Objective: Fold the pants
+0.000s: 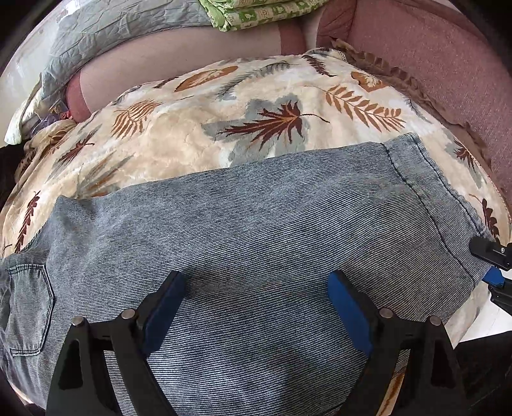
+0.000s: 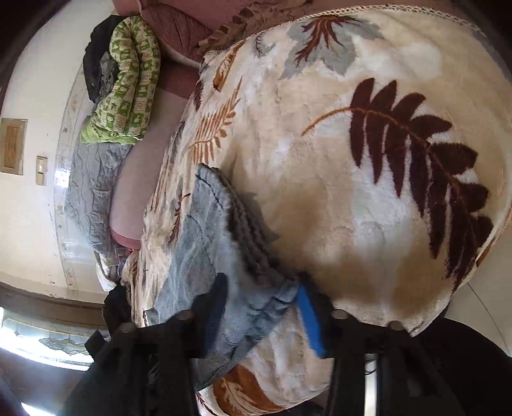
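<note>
The pants (image 1: 243, 230), grey-blue striped denim, lie folded flat across a cream blanket (image 1: 192, 134) printed with brown and rust leaves, which covers a bed. A back pocket (image 1: 28, 307) shows at the left end of the pants in the left wrist view, and the stitched hem end lies toward the right. The left gripper (image 1: 256, 307) hangs over the middle of the denim with its jaws spread wide, blue pads apart and nothing between them. The right gripper (image 2: 262, 316) is at the hem end, at the right edge of the left wrist view; in its own view its jaws are drawn in on a bunched, layered corner of the pants, with the cloth pressed between the dark finger and the blue pad. Beyond the blanket lie a pinkish mattress surface (image 1: 179, 60), a crumpled grey quilt (image 1: 105, 35) and a folded green patterned cloth (image 1: 256, 12). A pale wall (image 2: 28, 80) shows in the right wrist view.
</note>
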A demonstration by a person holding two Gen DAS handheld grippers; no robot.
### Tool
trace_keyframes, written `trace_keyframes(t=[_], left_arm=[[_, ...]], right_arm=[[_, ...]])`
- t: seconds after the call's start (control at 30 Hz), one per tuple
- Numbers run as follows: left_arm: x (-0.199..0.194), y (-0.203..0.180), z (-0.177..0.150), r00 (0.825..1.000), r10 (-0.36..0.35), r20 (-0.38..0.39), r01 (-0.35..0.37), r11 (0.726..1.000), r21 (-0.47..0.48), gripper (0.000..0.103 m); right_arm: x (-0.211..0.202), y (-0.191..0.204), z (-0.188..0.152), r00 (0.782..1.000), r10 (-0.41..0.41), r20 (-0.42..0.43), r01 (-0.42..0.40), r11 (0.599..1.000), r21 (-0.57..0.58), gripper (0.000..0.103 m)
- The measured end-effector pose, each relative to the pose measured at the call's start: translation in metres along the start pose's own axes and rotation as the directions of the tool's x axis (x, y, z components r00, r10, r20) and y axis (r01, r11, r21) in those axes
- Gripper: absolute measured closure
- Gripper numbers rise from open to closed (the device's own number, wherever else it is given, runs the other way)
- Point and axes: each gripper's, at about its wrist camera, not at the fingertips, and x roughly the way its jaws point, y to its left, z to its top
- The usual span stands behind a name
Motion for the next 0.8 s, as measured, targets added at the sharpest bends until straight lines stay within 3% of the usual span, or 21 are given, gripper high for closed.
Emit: trace_keyframes(t=[0.17, 0.2, 0.27, 0.3, 0.33, 0.4, 0.47, 0.57, 0.63, 0.73, 0.8], left_arm=[[-0.039, 0.008, -0.006, 0.985, 0.068, 0.157, -0.067, 0.998, -0.009, 0.013], [-0.033, 0.01, -0.006, 0.988, 0.092, 0.125, -0.092, 0.996, -0.007, 0.013], [0.004, 0.008, -0.011, 0.995, 0.094, -0.028, -0.092, 0.994, 0.051, 0.012], [0.005, 0.009, -0.013, 0.995, 0.1, 0.022, -0.102, 0.993, 0.059, 0.006], [0.004, 0.01, -0.011, 0.994, 0.106, 0.024, -0.108, 0.991, 0.074, 0.005], [-0.005, 0.014, -0.004, 0.997, 0.072, 0.01, -0.072, 0.995, 0.07, 0.007], [-0.023, 0.028, -0.003, 0.998, 0.036, 0.056, -0.038, 0.999, 0.035, 0.007], [-0.056, 0.071, -0.016, 0.991, 0.023, 0.133, -0.013, 0.997, -0.076, 0.007], [-0.078, 0.114, -0.031, 0.984, 0.041, 0.175, -0.007, 0.981, -0.192, 0.007], [-0.111, 0.184, -0.056, 0.969, 0.119, 0.217, -0.037, 0.937, -0.349, 0.007], [-0.129, 0.222, -0.073, 0.959, 0.173, 0.226, -0.062, 0.903, -0.425, 0.007]], right_arm=[[-0.004, 0.016, 0.0, 0.998, -0.056, 0.008, 0.057, 0.995, -0.077, 0.075], [-0.006, 0.021, -0.001, 0.998, -0.068, 0.02, 0.069, 0.993, -0.092, 0.076], [-0.013, 0.036, -0.005, 0.995, -0.081, 0.049, 0.088, 0.986, -0.141, 0.078], [-0.017, 0.048, -0.007, 0.994, -0.088, 0.068, 0.099, 0.98, -0.172, 0.081], [-0.021, 0.062, -0.01, 0.992, -0.093, 0.085, 0.109, 0.972, -0.21, 0.085], [-0.03, 0.098, -0.019, 0.987, -0.101, 0.125, 0.135, 0.942, -0.306, 0.085], [-0.035, 0.139, -0.033, 0.984, -0.085, 0.154, 0.141, 0.903, -0.405, 0.085], [-0.032, 0.2, -0.067, 0.984, -0.042, 0.171, 0.132, 0.819, -0.558, 0.085], [-0.019, 0.237, -0.103, 0.988, -0.014, 0.155, 0.115, 0.737, -0.666, 0.085], [0.022, 0.275, -0.17, 0.996, -0.019, 0.082, 0.078, 0.579, -0.811, 0.085], [0.061, 0.28, -0.212, 0.999, -0.052, 0.002, 0.028, 0.502, -0.864, 0.085]])
